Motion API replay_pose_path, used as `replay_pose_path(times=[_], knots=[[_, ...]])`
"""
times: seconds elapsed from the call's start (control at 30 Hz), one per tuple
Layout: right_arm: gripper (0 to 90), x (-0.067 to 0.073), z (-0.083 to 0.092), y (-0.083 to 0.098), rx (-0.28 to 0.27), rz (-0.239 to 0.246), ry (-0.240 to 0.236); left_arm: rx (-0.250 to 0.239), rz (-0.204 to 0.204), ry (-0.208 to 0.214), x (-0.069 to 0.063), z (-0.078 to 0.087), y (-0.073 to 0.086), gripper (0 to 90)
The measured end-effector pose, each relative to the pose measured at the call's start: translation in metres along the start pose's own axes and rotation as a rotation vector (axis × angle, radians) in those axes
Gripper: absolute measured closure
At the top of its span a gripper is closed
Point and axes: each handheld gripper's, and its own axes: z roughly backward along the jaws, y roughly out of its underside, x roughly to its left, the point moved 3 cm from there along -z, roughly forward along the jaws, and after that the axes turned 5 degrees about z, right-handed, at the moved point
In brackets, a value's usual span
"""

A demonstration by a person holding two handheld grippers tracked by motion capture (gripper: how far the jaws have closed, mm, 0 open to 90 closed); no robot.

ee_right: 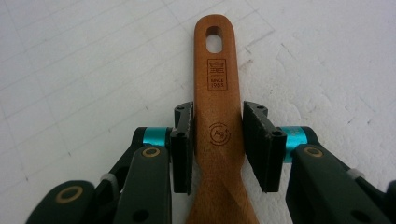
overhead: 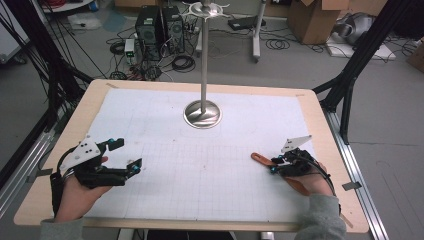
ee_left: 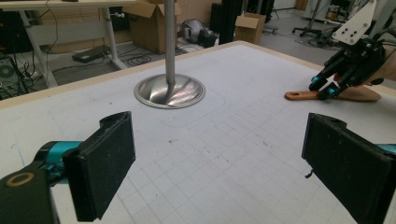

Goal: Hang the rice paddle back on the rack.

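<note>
Nearest to me, at the near left of the table (overhead: pixel 60 145), sits my left gripper (overhead: pixel 129 155), held in a hand (overhead: pixel 75 195) that comes in over the near edge. Its jaws stand wide apart with nothing between them; in the left gripper view the two black pads (ee_left: pixel 100 170) frame only bare gridded mat (overhead: pixel 200 170).

Moving right, at the far middle of the mat stands a metal stand (overhead: pixel 202 114): a round, shiny base with a thin upright pole rising from it, well apart from both grippers.

Further right, near the right edge, my right gripper (overhead: pixel 273 166) is low over a wooden spatula (ee_right: pixel 218 93) that lies flat on the mat. Its handle end, with the hanging hole, points left toward the middle of the table, and the wider part runs back under the gripper and hand (overhead: pixel 312 182). In the right gripper view the jaws are narrow and straddle the handle. The left pad looks to be touching the wood, while a thin sliver of gap seems to remain at the right pad, though I can't be sure from this angle.
</note>
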Motion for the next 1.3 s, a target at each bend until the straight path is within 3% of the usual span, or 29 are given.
replay_pose_path(times=[0.23,0.73,1.3], knots=[[64.8,0.000,0.003,0.000,0.000,-0.018,0.013,0.003,-0.006,0.003,-0.001,0.000,-0.001,9.9],[64.8,0.004,0.032,-0.011,-0.159,-0.025,0.038,0.004,-0.011,0.009,-0.004,-0.002,-0.002,9.9],[64.8,0.008,0.052,-0.019,-0.278,-0.037,0.045,0.001,-0.009,0.007,-0.003,-0.001,-0.003,9.9]])
